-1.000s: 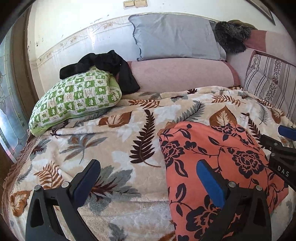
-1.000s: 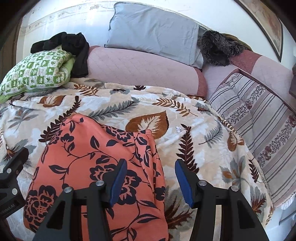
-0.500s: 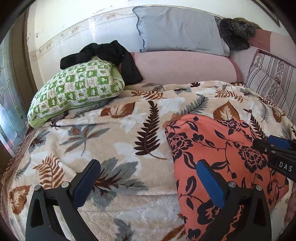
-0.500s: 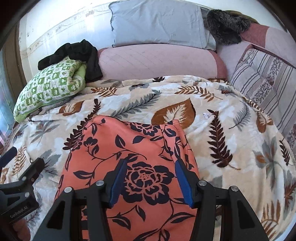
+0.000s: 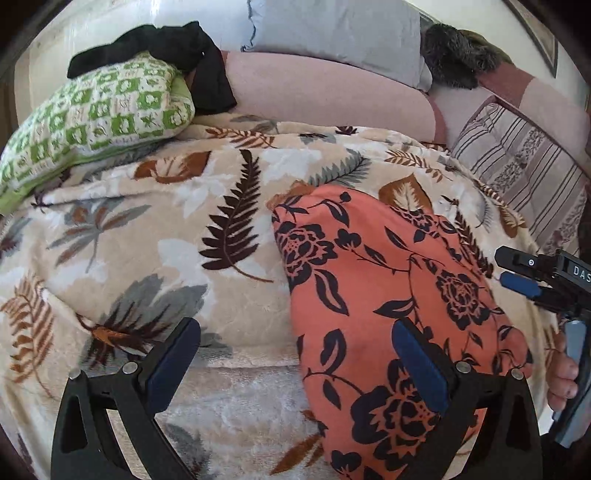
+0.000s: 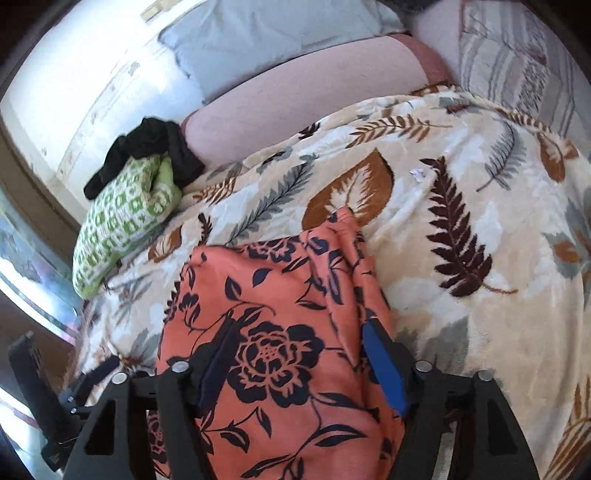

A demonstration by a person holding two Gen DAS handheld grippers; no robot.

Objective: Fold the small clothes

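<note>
An orange garment with a black flower print (image 5: 373,295) lies flat on the leaf-patterned blanket (image 5: 155,236), its near end hanging over the bed's front edge. My left gripper (image 5: 295,365) is open, low at the front edge, with its right finger over the garment's left part. My right gripper (image 6: 299,369) is open, its two fingers spanning the garment (image 6: 280,332) near its right edge. The right gripper also shows at the right rim of the left wrist view (image 5: 532,280), beside the garment.
A green checked pillow (image 5: 92,122) with a black cloth (image 5: 177,55) on it lies at the back left. A pink bolster (image 5: 332,92), a grey pillow (image 5: 332,29) and a striped cushion (image 5: 524,162) line the back and right.
Both grippers have dropped lower and closer to the bed's front edge. The right gripper has swung left and tilted, and now straddles the garment.
</note>
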